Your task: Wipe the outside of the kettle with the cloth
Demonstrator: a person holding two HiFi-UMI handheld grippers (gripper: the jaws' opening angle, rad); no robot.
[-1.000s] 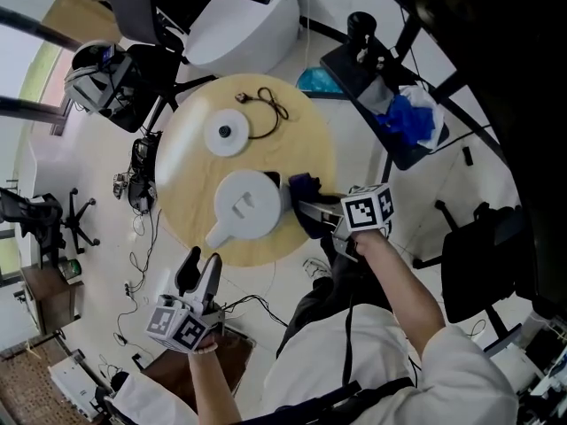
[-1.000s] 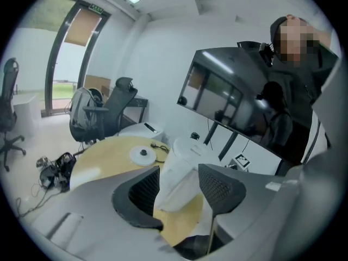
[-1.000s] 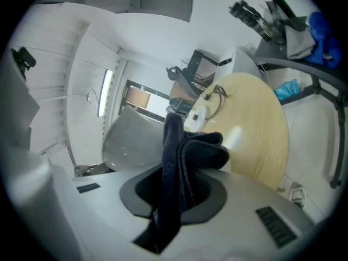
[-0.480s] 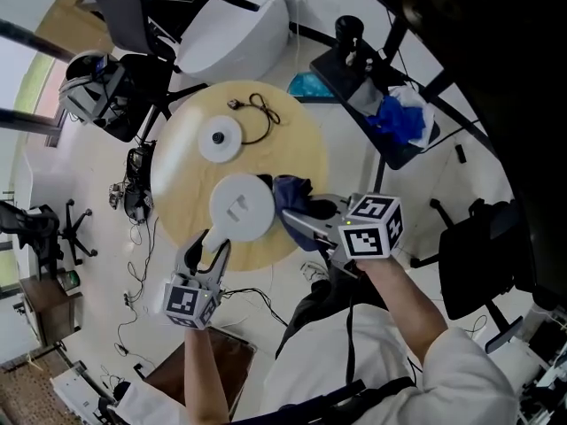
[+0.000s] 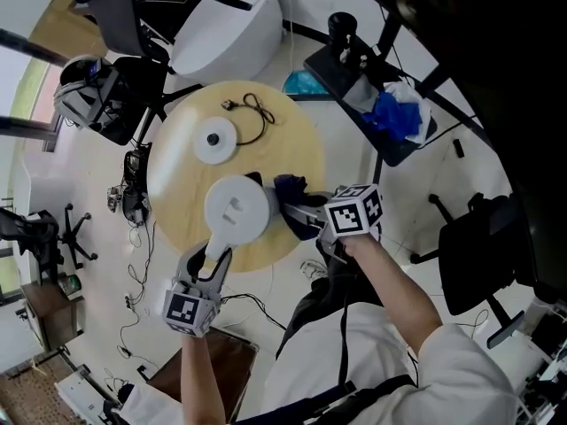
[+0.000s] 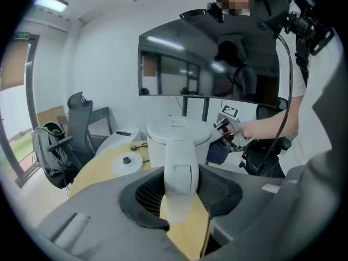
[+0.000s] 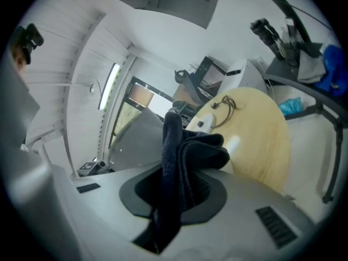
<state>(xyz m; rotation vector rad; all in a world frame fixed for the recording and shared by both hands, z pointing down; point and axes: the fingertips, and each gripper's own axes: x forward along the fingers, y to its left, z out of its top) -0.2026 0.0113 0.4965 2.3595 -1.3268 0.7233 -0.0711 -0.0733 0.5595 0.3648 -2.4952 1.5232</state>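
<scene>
A white kettle [image 5: 237, 212] stands on the round wooden table [image 5: 301, 149], its handle [image 6: 181, 170] pointing at me. My left gripper [image 5: 211, 259] straddles that handle, jaws closing, with gaps still showing on both sides in the left gripper view [image 6: 181, 200]. My right gripper [image 5: 299, 209] is shut on a dark blue cloth [image 5: 291, 187], which lies against the kettle's right side. In the right gripper view the cloth [image 7: 185, 156] bunches out of the jaws beside the kettle's pale wall [image 7: 136, 140].
The kettle's round base [image 5: 213, 140] and its cord [image 5: 255, 113] lie on the far half of the table. A large white shell [image 5: 232, 16], office chairs [image 5: 115, 87] and a stand with blue fabric [image 5: 394, 113] ring the table.
My left gripper has come up to the table's near edge, rolled, and now has the kettle handle between its jaws. My right gripper lifted and came back, still with the cloth at the kettle's side.
</scene>
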